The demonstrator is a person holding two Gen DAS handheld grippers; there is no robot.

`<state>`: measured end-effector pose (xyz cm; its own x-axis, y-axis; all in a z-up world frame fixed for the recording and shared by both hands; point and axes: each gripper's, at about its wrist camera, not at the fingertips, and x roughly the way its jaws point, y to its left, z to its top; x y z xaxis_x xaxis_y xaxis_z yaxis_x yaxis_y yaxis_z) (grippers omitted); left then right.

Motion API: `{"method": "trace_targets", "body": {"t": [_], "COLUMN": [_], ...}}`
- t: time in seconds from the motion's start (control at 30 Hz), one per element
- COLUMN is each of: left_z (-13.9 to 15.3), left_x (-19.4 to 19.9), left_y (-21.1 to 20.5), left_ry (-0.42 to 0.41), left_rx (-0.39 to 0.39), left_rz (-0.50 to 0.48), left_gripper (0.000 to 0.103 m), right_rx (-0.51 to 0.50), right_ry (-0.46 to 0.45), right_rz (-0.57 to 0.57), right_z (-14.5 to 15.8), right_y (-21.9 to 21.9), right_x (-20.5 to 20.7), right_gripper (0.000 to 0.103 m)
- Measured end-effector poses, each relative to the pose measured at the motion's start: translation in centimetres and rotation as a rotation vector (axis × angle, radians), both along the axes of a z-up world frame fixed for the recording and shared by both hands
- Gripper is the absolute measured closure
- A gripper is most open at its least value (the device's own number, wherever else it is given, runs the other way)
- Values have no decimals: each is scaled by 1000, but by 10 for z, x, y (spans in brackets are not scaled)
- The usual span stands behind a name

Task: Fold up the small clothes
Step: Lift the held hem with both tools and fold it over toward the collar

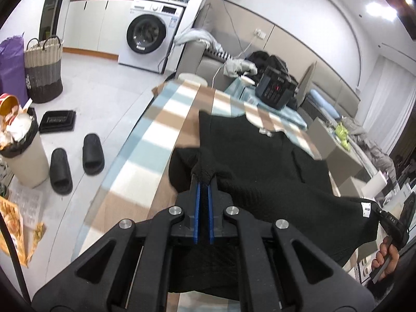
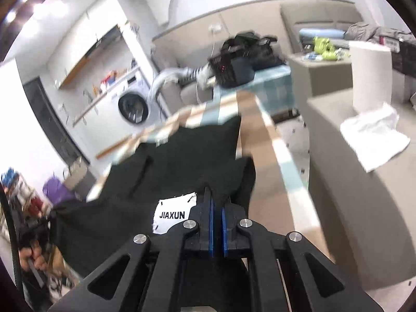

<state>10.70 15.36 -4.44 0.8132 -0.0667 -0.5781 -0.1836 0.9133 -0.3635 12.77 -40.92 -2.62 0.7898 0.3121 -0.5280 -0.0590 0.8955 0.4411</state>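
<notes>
Two grippers hold one black garment [image 1: 260,156] up by its near edge, over a surface [image 1: 166,119] covered with a brown, white and blue checked cloth. On the left gripper [image 1: 204,179] the blue-lined fingers [image 1: 198,195] are squeezed together on a bunched corner of the black cloth. On the right gripper [image 2: 217,200] the fingers [image 2: 211,208] are pinched tight on the other corner, just beside a white tag [image 2: 174,213] that reads JIAXUN. The held edge stretches between the two grippers, from about 9 o'clock to 3 o'clock in the left wrist view. From that edge the garment runs away toward 12 o'clock, and its far end lies on the checked cloth. Its long way goes from the grippers toward the far end of the surface. It is dark, soft and knitted with a fine ribbed look, and it sags a little in the middle. A second small white tag [image 1: 265,131] sits near its far end. A black box [image 1: 275,88] with red lights sits past it at 12 o'clock.
</notes>
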Motion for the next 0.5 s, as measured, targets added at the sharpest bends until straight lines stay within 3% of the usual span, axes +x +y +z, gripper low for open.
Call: {"method": "trace_targets", "body": {"t": [0.2, 0.43, 0.5], "left_z": [15, -24, -42], "left_x": [39, 123, 142], "left_y": [15, 21, 20], "left_ry": [-37, 71, 141], "left_rx": [-21, -9, -2], "left_rz": [23, 51, 72], "left_gripper": [101, 100, 99], "right_rx": [-6, -25, -37], "right_ry": [-31, 118, 195], "right_rz": [-86, -152, -141], "right_z": [14, -23, -40], "right_y": [5, 15, 18], "right_x": [44, 116, 133], "right_gripper": [98, 98, 90]}}
